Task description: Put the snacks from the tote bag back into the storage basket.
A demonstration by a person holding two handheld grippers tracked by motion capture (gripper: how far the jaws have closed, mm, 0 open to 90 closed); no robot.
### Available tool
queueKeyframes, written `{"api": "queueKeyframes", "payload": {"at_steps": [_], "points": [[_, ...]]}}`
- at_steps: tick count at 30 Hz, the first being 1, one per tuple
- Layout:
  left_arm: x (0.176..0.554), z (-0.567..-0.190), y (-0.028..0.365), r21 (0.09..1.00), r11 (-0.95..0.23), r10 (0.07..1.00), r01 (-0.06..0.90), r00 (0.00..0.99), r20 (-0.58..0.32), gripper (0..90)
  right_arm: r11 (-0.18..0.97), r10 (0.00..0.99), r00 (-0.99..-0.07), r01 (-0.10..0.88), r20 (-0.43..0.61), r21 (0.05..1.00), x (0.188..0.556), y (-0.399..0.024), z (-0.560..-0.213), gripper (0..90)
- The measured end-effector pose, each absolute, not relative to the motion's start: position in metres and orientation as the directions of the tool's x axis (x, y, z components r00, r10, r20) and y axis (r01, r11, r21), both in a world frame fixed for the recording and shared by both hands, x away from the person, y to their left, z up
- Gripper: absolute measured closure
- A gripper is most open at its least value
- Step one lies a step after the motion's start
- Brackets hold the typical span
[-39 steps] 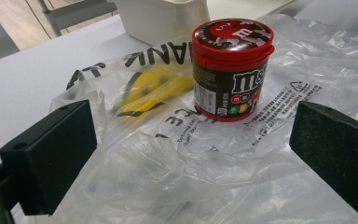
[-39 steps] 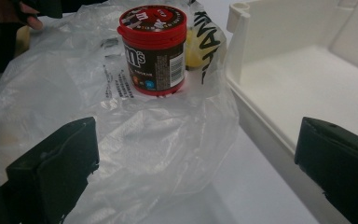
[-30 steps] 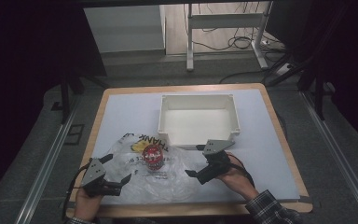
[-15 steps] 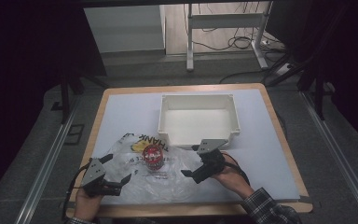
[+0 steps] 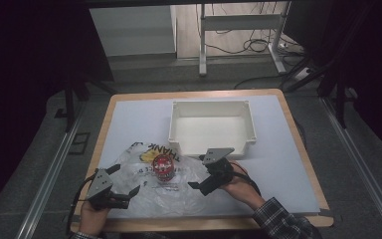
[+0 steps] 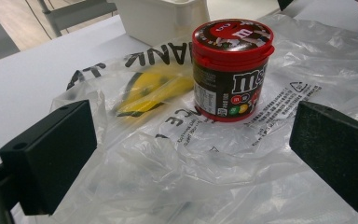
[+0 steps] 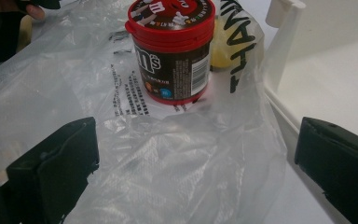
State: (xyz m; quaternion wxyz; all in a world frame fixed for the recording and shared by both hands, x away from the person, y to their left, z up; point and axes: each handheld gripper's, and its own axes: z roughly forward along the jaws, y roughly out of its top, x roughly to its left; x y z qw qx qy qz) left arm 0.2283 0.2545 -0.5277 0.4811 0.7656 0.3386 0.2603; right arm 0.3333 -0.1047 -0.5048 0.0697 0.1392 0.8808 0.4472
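Two claws are in play, and the right one is the mover: across the last second the right claw (image 5: 197, 186) has slid in from the bag's right-hand edge toward the middle of the counter (image 5: 129, 119), closing on the candy tub (image 5: 162, 168). The left claw (image 5: 129, 193) has held its spot at the near left corner of the plastic bag (image 5: 179, 196) the whole time.

Both claws are released, jaws spread wide with nothing between them. The left gripper view has its two black jaws framing the crumpled clear plastic, the tub (image 6: 231, 70) upright beyond them, red lid on, standing on the printed bag (image 6: 200, 158). The right gripper view tells the same story from the other flank: jaws apart, the tub (image 7: 172, 49) straight ahead past a rumpled fold of bag (image 7: 168, 172), and the white bin (image 7: 335, 65) close on the right.

So where's the tub? Upright on top of the flattened bag, near the middle of the counter's front half, just in front of the white bin (image 5: 251, 124), apart from both claws. Something yellow (image 6: 154, 88) shows through the plastic just behind it.

What does the shift mean? By my read the right claw is lining up on the tub or the plastic beside it, while the left waits to pinch the bag's edge. Nothing is gripped yet; the real handling hasn't started.
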Motion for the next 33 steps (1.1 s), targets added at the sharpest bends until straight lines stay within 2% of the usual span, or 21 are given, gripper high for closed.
{"api": "queueKeyframes", "payload": {"at_steps": [33], "points": [[0.228,-0.529,0.253,0.91,-0.318,0.757,0.265,0.648,0.076,0.8,0.584,0.271,-0.962,0.194,0.036,0.788,0.338,-0.069,-0.512,0.1]]}}
